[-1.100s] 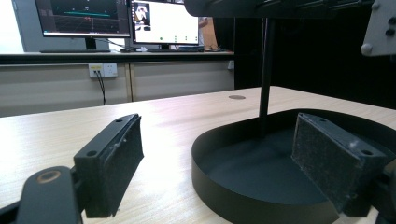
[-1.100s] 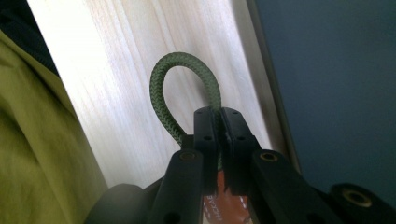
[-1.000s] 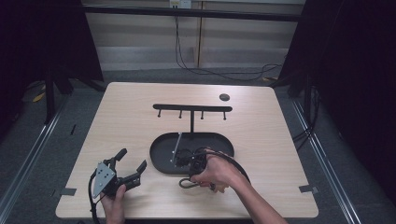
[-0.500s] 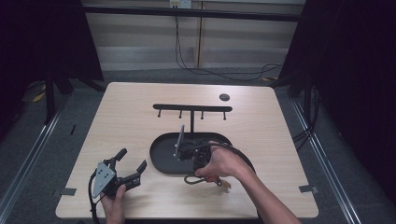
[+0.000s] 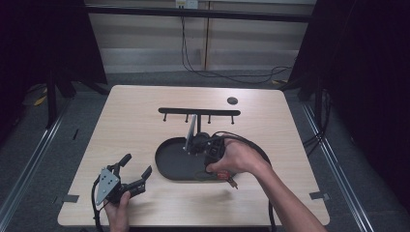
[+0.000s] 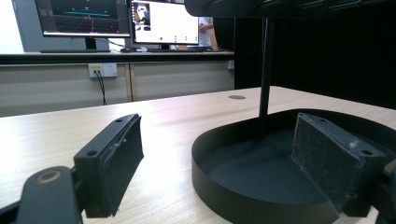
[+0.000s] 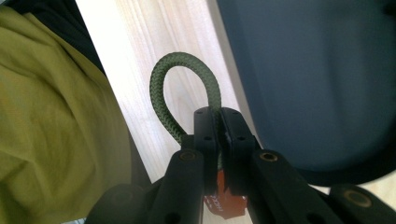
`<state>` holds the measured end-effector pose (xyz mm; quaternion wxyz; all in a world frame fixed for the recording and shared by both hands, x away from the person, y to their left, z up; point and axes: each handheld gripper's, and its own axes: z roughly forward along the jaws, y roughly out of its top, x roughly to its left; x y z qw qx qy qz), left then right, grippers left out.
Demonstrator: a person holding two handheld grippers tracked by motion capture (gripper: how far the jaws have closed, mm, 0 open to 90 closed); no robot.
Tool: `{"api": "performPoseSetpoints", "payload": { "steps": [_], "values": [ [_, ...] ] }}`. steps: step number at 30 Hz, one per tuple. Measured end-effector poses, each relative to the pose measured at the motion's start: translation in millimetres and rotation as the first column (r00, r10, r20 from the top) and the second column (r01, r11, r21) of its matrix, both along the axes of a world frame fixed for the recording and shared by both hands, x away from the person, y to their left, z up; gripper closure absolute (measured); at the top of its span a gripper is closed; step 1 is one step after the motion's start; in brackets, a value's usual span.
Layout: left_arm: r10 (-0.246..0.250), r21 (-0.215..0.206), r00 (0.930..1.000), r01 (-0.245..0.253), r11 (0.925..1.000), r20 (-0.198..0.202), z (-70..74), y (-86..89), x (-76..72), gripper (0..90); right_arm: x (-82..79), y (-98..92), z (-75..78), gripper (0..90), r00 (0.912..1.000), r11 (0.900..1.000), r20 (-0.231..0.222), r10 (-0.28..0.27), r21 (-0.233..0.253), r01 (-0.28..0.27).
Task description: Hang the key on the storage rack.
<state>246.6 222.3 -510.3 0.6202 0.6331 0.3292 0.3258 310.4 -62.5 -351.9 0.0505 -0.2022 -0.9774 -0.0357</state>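
Two grippers show in the high view. The left gripper (image 5: 137,170) rests low at the near left of the bench (image 5: 135,121), jaws spread wide with nothing between them, well apart from the black tray (image 5: 169,166) in the middle. The right gripper (image 5: 212,159) sits under the person's right hand (image 5: 237,157) at the tray's near right rim. A green cord loop (image 5: 203,174) lies just below that hand over the rim, with a small red tag (image 5: 226,176) beside it; from this height it is hard to tell whether the loop touches the tray. A black rack with pegs (image 5: 199,112) stands behind the tray on a thin post.

From the left gripper view, both padded jaws stand far apart, and the tray (image 6: 261,177) lies just ahead, its post (image 6: 265,74) rising from it.

From the right gripper view, the right gripper (image 7: 219,133) is clamped tight on the green cord loop (image 7: 161,88). The loop arches up and out to the left of the jaw tips, over the pale bench (image 7: 140,56), with the tray's (image 7: 317,84) dark floor to the right. The red tag (image 7: 223,201) hangs below, between the jaw arms. A yellow sleeve (image 7: 51,121) fills the left side.
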Motion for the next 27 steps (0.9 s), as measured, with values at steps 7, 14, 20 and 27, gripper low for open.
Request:
{"api": "performPoseSetpoints", "payload": {
  "steps": [7,14,20,27],
  "values": [
    [-0.003,-0.010,1.0000,0.003,0.9999,-0.001,-0.2,-0.8,0.1,16.1,2.7,-3.7,16.8,86.1,0.9998,1.000,0.015,-0.009,0.011,0.009],
    [-0.003,-0.002,1.0000,0.003,1.0000,-0.001,-0.1,-0.2,0.0,16.1,12.8,-9.3,39.4,86.1,0.9983,1.000,0.056,-0.013,0.008,0.013],
    [-0.005,-0.003,1.0000,0.005,1.0000,-0.002,-0.1,-0.2,0.1,16.0,26.7,-12.5,61.0,86.1,0.9971,1.000,0.074,-0.017,0.020,0.016],
    [-0.004,0.001,1.0000,0.004,1.0000,-0.006,0.2,0.0,-0.2,16.1,39.0,-7.8,69.9,86.1,0.9975,1.000,0.070,-0.004,0.024,0.003]
  ]
}}
